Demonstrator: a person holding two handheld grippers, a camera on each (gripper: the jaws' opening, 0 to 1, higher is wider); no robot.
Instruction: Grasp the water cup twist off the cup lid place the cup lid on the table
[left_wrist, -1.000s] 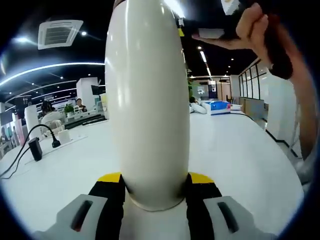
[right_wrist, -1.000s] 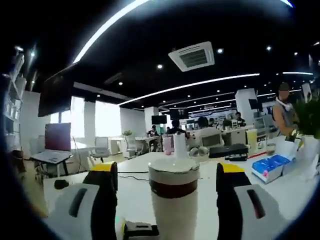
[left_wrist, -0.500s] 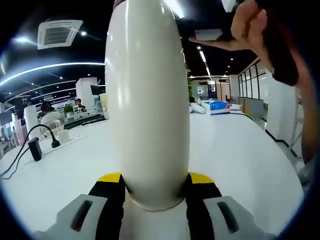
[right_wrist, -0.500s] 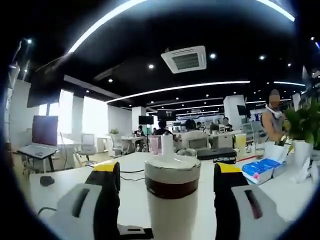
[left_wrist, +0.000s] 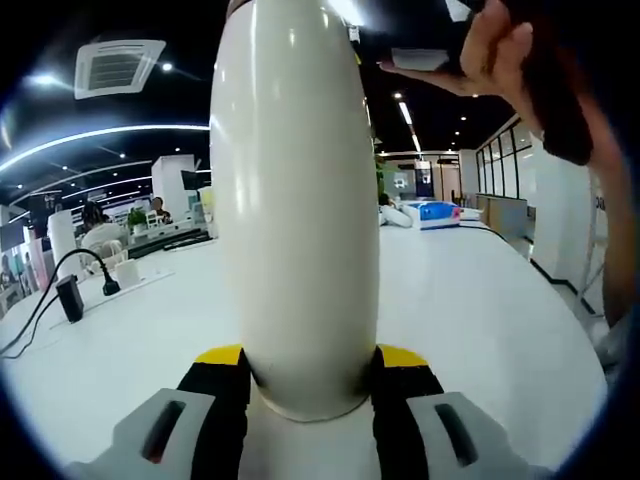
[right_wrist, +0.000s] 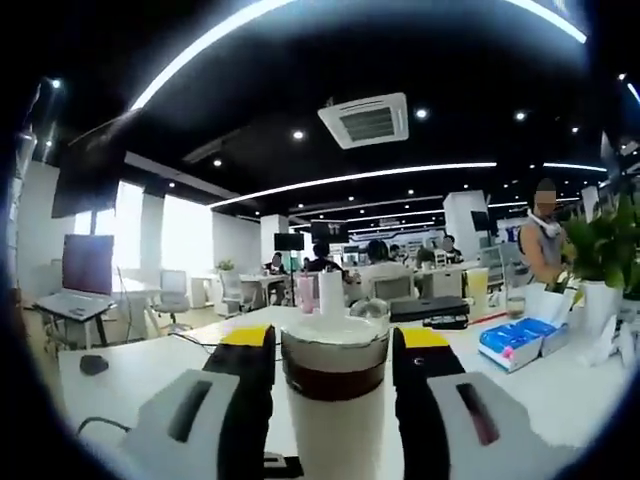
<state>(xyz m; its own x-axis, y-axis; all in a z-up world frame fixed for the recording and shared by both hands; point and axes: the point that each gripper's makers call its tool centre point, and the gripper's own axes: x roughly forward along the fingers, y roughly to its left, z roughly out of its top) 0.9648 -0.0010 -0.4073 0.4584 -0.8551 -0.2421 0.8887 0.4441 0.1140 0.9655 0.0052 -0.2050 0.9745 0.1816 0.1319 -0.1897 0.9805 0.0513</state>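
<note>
my left gripper (left_wrist: 310, 385) clamped the tall cream water cup (left_wrist: 295, 200); my right gripper (right_wrist: 335, 365) pinched its brown-banded cup lid (right_wrist: 334, 350).

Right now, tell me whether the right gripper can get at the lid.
Likely yes. The right gripper already has its jaws closed in on either side of the lid, nothing between them, while the left gripper holds the cup by its base.
</note>
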